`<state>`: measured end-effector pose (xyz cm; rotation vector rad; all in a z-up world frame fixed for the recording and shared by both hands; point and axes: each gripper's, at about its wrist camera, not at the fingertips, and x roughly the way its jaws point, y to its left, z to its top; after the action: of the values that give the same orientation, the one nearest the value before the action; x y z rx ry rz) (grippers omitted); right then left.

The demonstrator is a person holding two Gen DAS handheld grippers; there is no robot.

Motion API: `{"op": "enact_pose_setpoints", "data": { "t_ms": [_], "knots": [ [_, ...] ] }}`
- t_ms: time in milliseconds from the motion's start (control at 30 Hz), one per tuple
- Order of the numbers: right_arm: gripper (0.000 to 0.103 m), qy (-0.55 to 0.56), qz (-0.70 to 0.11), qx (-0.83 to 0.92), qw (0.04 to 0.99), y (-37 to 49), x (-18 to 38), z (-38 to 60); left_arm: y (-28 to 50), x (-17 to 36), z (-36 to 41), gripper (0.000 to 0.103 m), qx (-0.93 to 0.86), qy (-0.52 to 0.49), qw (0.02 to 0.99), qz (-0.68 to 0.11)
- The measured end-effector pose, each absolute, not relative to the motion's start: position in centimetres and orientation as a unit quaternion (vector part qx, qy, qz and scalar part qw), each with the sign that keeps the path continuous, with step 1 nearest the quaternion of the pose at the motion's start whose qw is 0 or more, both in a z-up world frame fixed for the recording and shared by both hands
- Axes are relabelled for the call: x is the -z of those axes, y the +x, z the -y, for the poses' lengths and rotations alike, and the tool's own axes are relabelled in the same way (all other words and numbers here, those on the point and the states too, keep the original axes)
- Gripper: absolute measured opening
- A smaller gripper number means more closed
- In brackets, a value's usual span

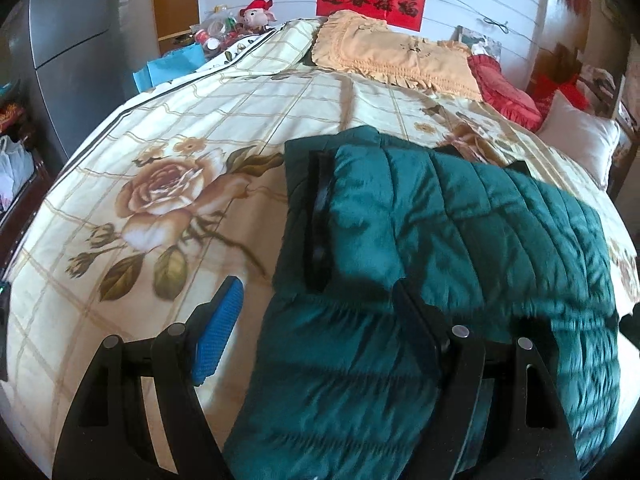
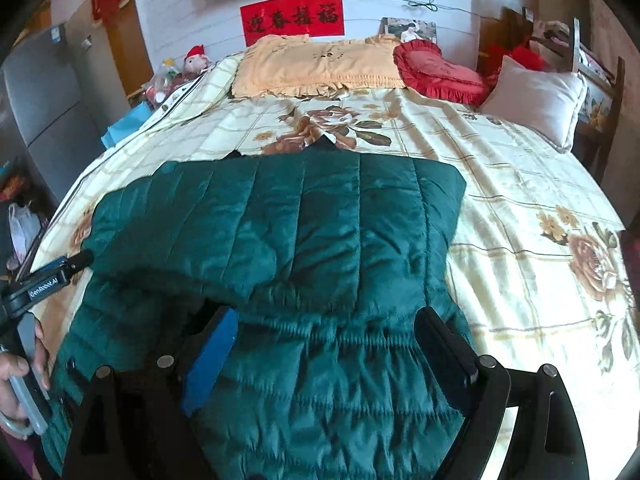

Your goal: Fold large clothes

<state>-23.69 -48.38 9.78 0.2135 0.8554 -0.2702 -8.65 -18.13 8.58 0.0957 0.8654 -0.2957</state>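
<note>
A dark green quilted jacket (image 1: 460, 216) lies on the bed, its upper part folded down over its lower part (image 2: 280, 216). A black zipper strip (image 1: 320, 216) runs along its left edge. My left gripper (image 1: 320, 300) is open, its jaws wide apart over the jacket's left edge, blue pad (image 1: 220, 328) over the bedspread. My right gripper (image 2: 324, 328) is open above the jacket's gathered waist. The left gripper also shows at the left of the right wrist view (image 2: 48, 276), held by a hand.
The bed carries a cream floral bedspread (image 1: 168, 184). At its head lie a yellow pillow (image 2: 320, 64), a red heart cushion (image 2: 436, 72) and a white pillow (image 2: 536, 100). A grey fridge (image 1: 68, 40) and a cluttered side table stand to the left.
</note>
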Motion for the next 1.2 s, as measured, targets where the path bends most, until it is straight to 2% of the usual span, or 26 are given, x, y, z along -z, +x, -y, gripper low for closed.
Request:
{"op": "enact_pose_setpoints", "data": {
  "t_ms": [467,800,1000,1200],
  "knots": [
    [0.088,0.093,-0.42,0.121,0.895,-33.7,-9.4,45.5,-18.9,-9.4,11.0,0.078,0.172,0.052,0.897,-0.404],
    [0.088,0.099,-0.472,0.107,0.869,-42.2,-7.9,46.0,-23.3,-6.9,5.6,0.078,0.191,0.026,0.86,-0.472],
    [0.088,0.167,-0.513,0.102,0.836,-46.7,-5.8,48.6,-24.1,-4.8,3.1,0.077,0.196,-0.009,0.83,-0.522],
    [0.088,0.238,-0.516,0.066,0.82,-48.3,-3.7,49.7,-24.2,-3.8,3.1,0.077,0.216,-0.029,0.806,-0.55]
  ]
}}
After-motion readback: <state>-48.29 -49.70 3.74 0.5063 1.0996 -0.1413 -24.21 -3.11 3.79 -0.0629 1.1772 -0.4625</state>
